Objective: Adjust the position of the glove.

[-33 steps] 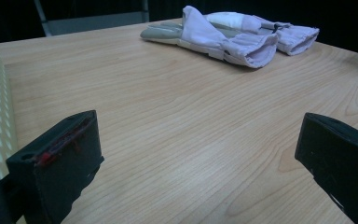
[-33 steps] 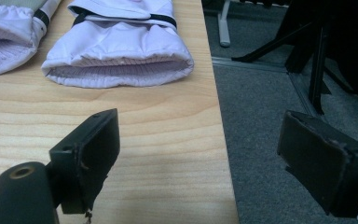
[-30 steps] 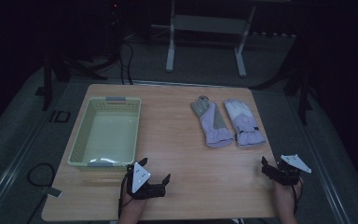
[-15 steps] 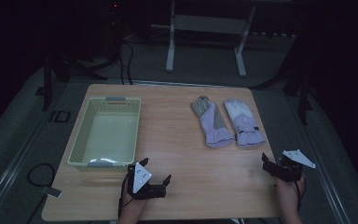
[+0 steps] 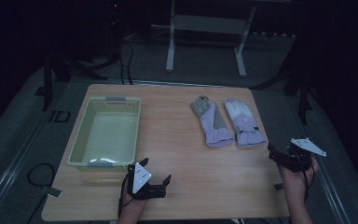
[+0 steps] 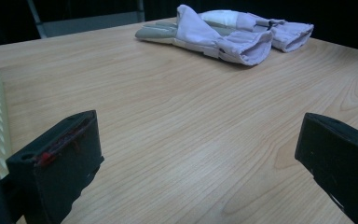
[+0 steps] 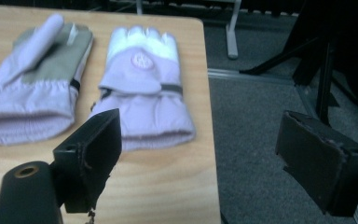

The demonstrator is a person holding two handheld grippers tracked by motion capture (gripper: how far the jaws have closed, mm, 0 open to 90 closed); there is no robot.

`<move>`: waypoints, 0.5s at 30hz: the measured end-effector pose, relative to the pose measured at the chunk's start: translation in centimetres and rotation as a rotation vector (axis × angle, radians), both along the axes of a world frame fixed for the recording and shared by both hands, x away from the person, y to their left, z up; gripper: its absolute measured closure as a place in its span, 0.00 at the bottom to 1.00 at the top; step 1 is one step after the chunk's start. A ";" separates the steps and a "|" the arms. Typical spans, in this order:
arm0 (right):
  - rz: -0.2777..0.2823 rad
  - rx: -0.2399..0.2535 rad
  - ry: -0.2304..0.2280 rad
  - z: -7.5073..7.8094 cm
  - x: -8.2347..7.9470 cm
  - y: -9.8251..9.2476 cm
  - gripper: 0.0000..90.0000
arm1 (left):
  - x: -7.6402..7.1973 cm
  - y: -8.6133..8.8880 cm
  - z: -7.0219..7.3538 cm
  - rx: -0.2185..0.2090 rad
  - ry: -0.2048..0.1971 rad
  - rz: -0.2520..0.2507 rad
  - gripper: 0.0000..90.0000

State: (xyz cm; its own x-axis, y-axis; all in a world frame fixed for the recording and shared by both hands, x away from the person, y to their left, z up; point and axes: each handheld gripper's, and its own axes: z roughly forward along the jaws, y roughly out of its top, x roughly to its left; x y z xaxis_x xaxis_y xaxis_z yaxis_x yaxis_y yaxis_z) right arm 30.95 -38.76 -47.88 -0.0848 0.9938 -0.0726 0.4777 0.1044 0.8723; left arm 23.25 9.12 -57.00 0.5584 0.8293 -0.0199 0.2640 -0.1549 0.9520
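While both tools sit near the table's front edge, the two lilac gloves lie side by side at its far right. Left gripper: jaws wide, empty, just in front of the pale basket. Right gripper: jaws wide, empty, at the right edge near the right-hand glove.

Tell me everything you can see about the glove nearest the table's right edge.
The right-hand glove is a padded lilac winter glove with a white finger section, a round emblem on its back, a dark strap across the wrist and a gathered cuff. It lies flat on the wooden table, back up, fingers pointing away, cuff toward the person, beside the other glove. Neither gripper touches it.
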 end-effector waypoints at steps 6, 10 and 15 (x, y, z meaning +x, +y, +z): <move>0.019 0.039 0.007 1.2 0.6 0.5 0.14 | 0.0 0.0 0.0 -0.004 0.002 -0.001 0.00; 0.057 0.047 0.002 1.8 0.9 1.3 0.12 | 0.0 0.0 0.0 -0.001 0.001 -0.005 0.00; 0.089 0.051 -0.014 2.8 1.3 2.3 0.17 | 0.0 0.0 0.0 -0.002 0.004 -0.010 0.00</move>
State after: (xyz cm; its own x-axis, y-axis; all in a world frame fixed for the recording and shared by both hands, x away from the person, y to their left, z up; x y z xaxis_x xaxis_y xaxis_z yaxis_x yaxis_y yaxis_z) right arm 32.22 -36.43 -45.07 -0.1727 0.9847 -0.0241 0.4566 0.1017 0.8839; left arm 23.27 9.11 -57.00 0.5664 0.8238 -0.0236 0.2666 -0.1561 0.9511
